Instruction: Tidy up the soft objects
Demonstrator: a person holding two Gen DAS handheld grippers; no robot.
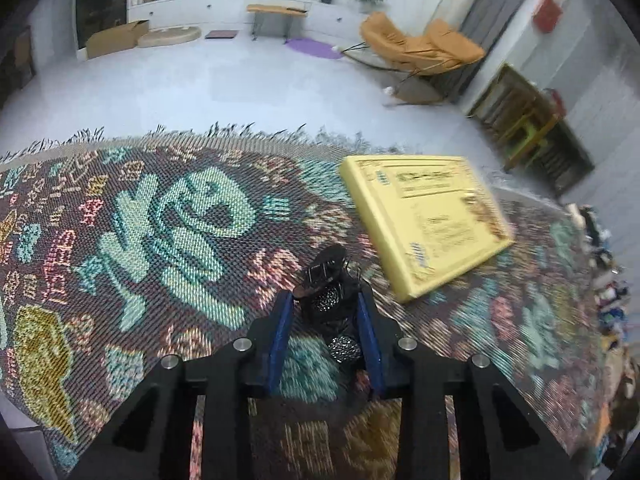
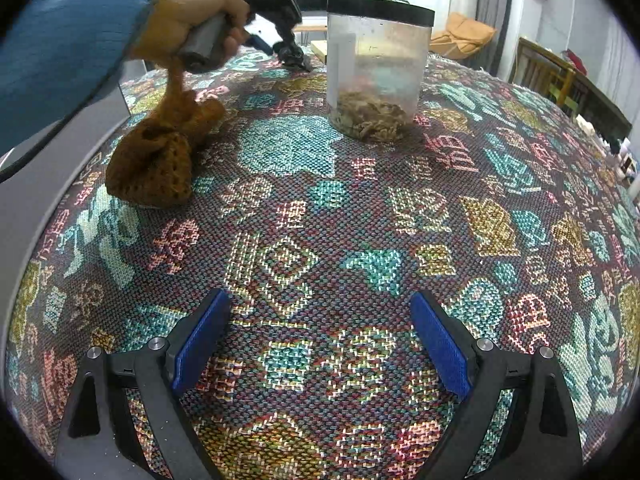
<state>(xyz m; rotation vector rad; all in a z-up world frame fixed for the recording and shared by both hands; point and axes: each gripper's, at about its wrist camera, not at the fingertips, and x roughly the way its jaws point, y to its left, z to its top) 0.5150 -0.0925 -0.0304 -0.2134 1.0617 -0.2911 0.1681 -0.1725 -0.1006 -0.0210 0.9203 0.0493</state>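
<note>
My left gripper (image 1: pixel 324 298) is shut on a black soft accessory (image 1: pixel 325 270) with glittery round studs, just above the patterned woven cloth (image 1: pixel 160 220). The right wrist view shows that same gripper (image 2: pixel 280 46) at the far left of the table, held by a hand (image 2: pixel 192 16), with the black accessory (image 2: pixel 294 58) at its tips. A brown knitted pouch (image 2: pixel 154 164) lies at the left, and a strand of it rises toward that hand. My right gripper (image 2: pixel 320 328) is open over the cloth (image 2: pixel 320 216), nothing between its blue pads (image 2: pixel 200 344).
A clear jar (image 2: pixel 376 68) with a black lid stands at the back centre, brownish material in its bottom. A flat yellow box (image 1: pixel 424 216) lies right of the left gripper. A blue sleeve (image 2: pixel 60 40) fills the upper left. An orange chair (image 1: pixel 416 46) and shelves stand beyond the table.
</note>
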